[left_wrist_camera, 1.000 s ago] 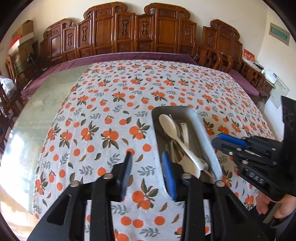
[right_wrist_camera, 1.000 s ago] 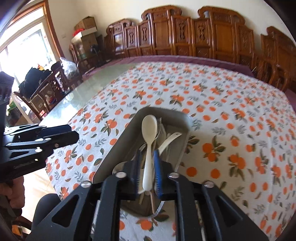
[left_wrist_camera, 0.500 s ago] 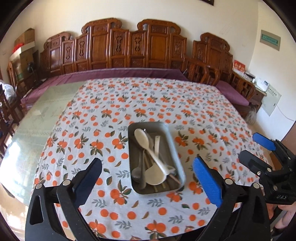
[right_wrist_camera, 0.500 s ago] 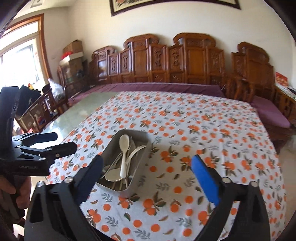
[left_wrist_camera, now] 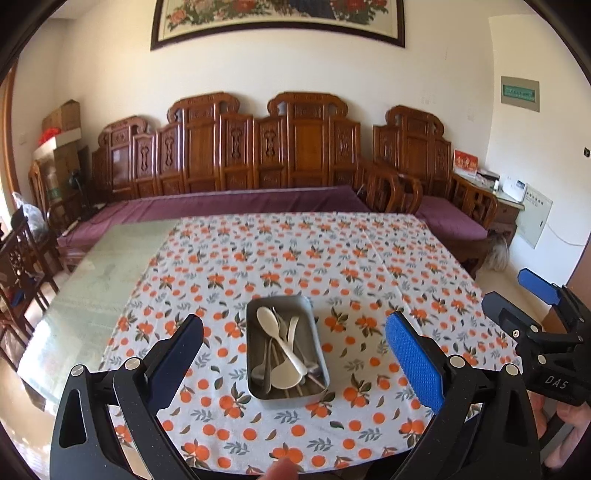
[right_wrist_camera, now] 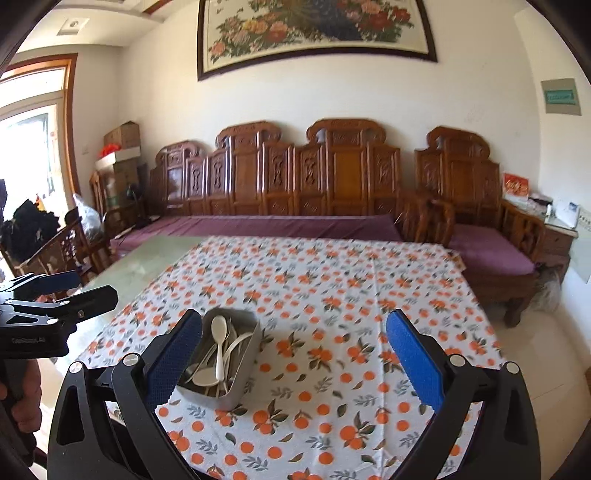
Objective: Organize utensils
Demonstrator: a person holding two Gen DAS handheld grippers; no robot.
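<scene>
Left gripper (left_wrist_camera: 295,363): its two black fingers with blue ribbed pads (left_wrist_camera: 413,363) stand wide apart, and nothing is between them. It hangs above the near edge of the table and looks down at the tray from some way off.
Right gripper (right_wrist_camera: 293,363): its fingers, also black with blue pads (right_wrist_camera: 415,363), are spread wide in the same way, and they hold nothing. In the left wrist view this gripper shows at the right border (left_wrist_camera: 543,332), with a part of a hand below it.
Tray: the grey rectangular metal tray (left_wrist_camera: 317,345) sits on the cloth near the front edge of the table. In the left wrist view it lies between the two fingers; in the right wrist view (right_wrist_camera: 246,354) it lies just beside the left pad.
Utensils: a cream plastic spoon (left_wrist_camera: 280,339) lies on top, its bowl toward the far end of the tray. Under it there are more pale spoons and some thin metal handles, all crossed in one pile; I cannot count them.
Cloth: a white tablecloth with printed oranges and leaves (left_wrist_camera: 295,254) covers most of the table. At the left a strip of the greenish glass tabletop (left_wrist_camera: 107,273) is bare.
Behind the table: a carved dark wooden bench with a purple cushion (left_wrist_camera: 236,201) runs along the wall, and above it hangs a framed flower painting (right_wrist_camera: 314,29).
</scene>
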